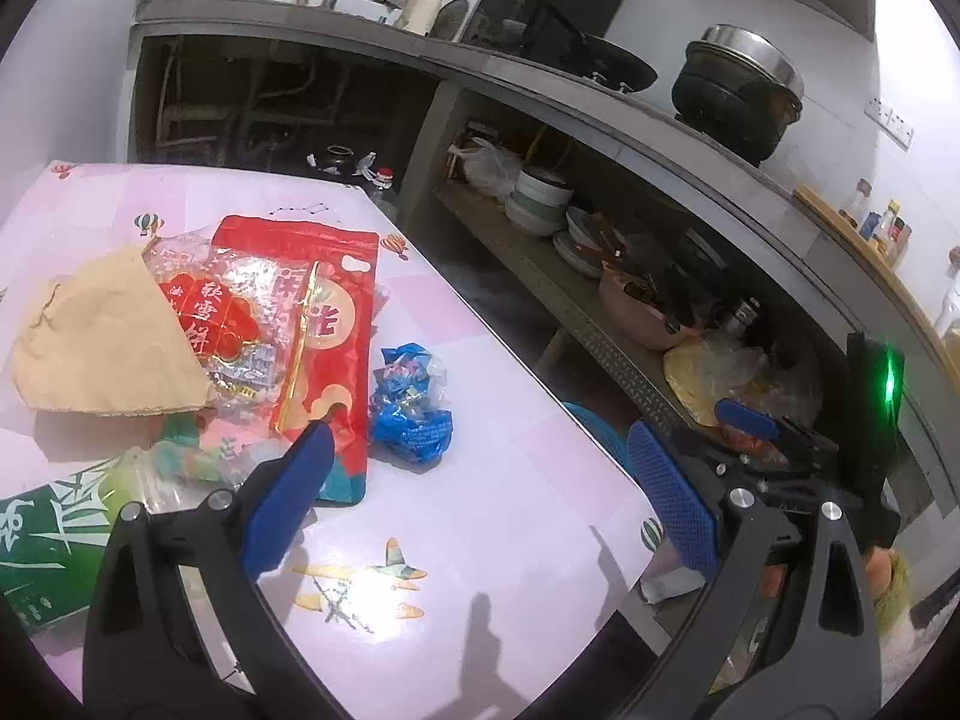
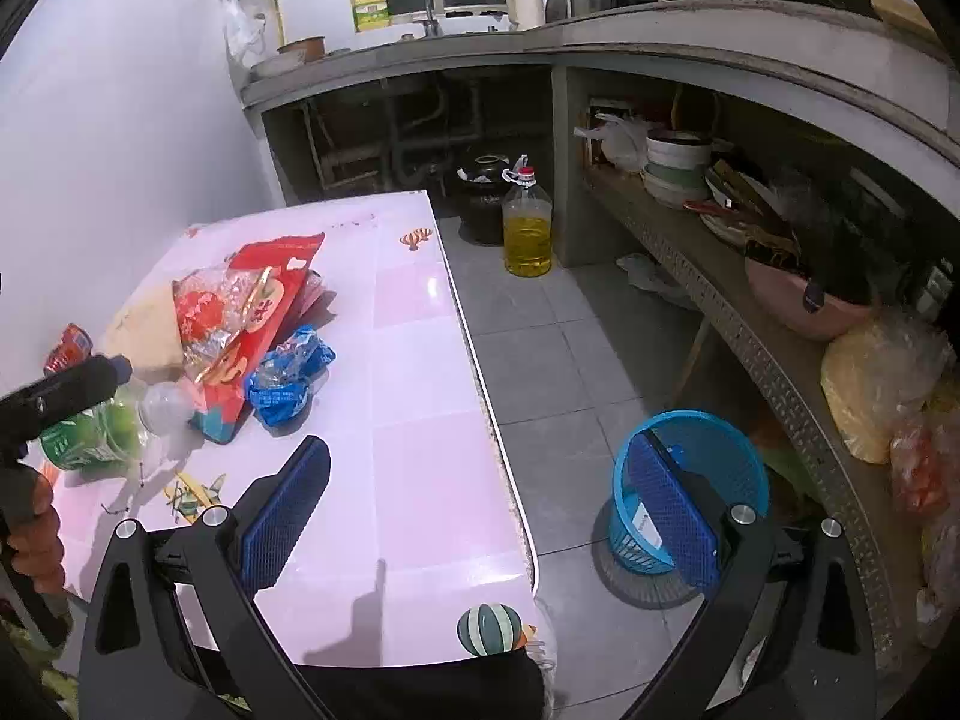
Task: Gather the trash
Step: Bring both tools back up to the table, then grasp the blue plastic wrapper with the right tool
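Trash lies piled on the pink table (image 1: 480, 516): a brown paper piece (image 1: 102, 342), a clear wrapper with a red label (image 1: 222, 312), a red snack bag (image 1: 336, 324), a crumpled blue wrapper (image 1: 411, 402) and a green bottle (image 1: 48, 546). My left gripper (image 1: 480, 480) is open just short of the pile, its left pad over the red bag's near end, holding nothing. My right gripper (image 2: 480, 498) is open and empty, straddling the table's right edge. A blue mesh basket (image 2: 720, 426) stands on the floor behind its right finger. The red bag (image 2: 258, 312) and blue wrapper (image 2: 288, 378) lie ahead to the left.
A concrete counter with a lower shelf (image 2: 750, 324) of bowls and bags runs along the right. An oil bottle (image 2: 528, 228) and a dark jar (image 2: 483, 192) stand on the grey floor tiles. A hand (image 2: 36, 534) holds the left gripper's black body (image 2: 60, 390).
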`<state>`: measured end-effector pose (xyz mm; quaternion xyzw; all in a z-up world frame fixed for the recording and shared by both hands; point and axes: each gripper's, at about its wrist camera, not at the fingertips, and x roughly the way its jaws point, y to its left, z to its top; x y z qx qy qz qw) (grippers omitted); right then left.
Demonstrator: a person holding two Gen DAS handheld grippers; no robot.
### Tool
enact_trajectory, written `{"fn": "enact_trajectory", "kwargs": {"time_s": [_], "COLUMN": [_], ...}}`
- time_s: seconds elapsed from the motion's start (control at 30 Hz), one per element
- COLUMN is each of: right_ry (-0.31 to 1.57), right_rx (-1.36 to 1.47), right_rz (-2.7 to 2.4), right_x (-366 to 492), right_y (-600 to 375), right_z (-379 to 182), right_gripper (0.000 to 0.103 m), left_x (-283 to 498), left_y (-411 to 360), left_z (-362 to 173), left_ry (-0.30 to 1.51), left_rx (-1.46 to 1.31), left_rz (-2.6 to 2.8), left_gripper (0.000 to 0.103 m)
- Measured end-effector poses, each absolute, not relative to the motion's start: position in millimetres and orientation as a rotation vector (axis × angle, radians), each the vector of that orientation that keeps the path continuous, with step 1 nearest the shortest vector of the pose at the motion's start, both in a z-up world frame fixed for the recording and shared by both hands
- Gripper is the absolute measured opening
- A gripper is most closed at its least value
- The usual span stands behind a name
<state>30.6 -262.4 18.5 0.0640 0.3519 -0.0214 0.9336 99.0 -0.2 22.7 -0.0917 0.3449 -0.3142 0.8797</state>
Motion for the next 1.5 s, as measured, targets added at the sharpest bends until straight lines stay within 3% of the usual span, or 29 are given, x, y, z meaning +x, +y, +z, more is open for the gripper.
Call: {"fn": "enact_trajectory", "kwargs": {"time_s": [0.6, 0.77, 1.13, 1.4, 1.5], "right_ry": [0.835, 0.925, 1.070, 1.095, 1.097], "right_rx": [0.402, 0.461, 0.431, 0.371, 0.375], "right_rz": [0.292, 0.377, 0.362, 0.356, 0.355], "right_x": [93.4, 142.6, 204.7, 202.9, 198.4], "right_y": [-249.1, -218.8, -173.6, -167.0, -172.2], "right_z": [9.2, -11.2, -51.5, -54.7, -56.1], "right_gripper": [0.096, 0.083, 0.060, 0.031, 0.027], "left_x": [71.5, 66.6, 63.4, 72.3, 80.1], "left_y": [29.5, 39.7, 73.9, 92.7, 95.6], "left_z": [4.5, 1.0, -6.9, 1.7, 11.0], "left_ry": [0.690, 0.682, 0.694, 0.687, 0.671], "left_rx": [-0.015, 0.018, 0.041, -0.027, -0.041], "left_rz": [-0.529, -0.491, -0.412, -0.397, -0.396], "left_gripper": [0.094, 0.093, 0.072, 0.071, 0.071]}}
